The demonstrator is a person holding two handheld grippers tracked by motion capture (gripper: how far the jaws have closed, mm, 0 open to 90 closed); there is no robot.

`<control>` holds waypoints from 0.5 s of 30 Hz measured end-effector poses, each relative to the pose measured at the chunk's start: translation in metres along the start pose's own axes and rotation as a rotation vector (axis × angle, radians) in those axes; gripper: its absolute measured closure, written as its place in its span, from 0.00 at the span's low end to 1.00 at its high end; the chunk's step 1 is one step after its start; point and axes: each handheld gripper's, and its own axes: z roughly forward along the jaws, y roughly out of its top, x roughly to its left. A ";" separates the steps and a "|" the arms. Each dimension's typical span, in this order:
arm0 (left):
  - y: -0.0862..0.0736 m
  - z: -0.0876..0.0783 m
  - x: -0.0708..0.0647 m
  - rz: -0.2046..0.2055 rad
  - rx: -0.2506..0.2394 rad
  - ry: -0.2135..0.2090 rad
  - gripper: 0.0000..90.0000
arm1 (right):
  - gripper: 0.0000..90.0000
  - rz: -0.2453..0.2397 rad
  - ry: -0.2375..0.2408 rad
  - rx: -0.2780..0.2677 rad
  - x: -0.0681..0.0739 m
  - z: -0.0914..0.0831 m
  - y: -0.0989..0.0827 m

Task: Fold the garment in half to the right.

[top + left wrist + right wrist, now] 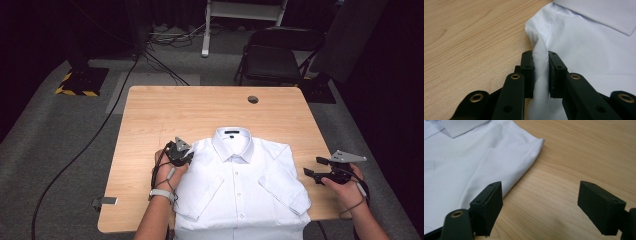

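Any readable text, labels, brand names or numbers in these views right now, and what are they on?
No text can be read in any view.
Neck label inside the collar of the white shirt: a dark strip, too small and blurred to read.
Yellow and black hazard stripes on the floor: a warning pattern, no words.
Left gripper, right gripper, table: no markings.

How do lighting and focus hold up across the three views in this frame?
High view: the light wooden table is well lit, the room around it dark, the picture soft. Left gripper view: sharp on the black left tongs pinching the white short-sleeved button-up shirt, no glare. Right gripper view: the open right tongs look slightly soft, the wood grain clear.
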 end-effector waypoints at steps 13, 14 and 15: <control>0.000 0.000 -0.001 0.002 0.000 0.003 0.85 | 0.22 -0.057 0.024 0.003 0.018 0.016 0.010; 0.000 0.000 -0.001 0.002 0.000 0.003 0.85 | 0.22 -0.066 0.024 0.007 0.021 0.018 0.010; 0.000 0.000 0.000 0.002 0.000 0.003 0.85 | 0.22 -0.076 0.023 0.014 0.023 0.020 0.009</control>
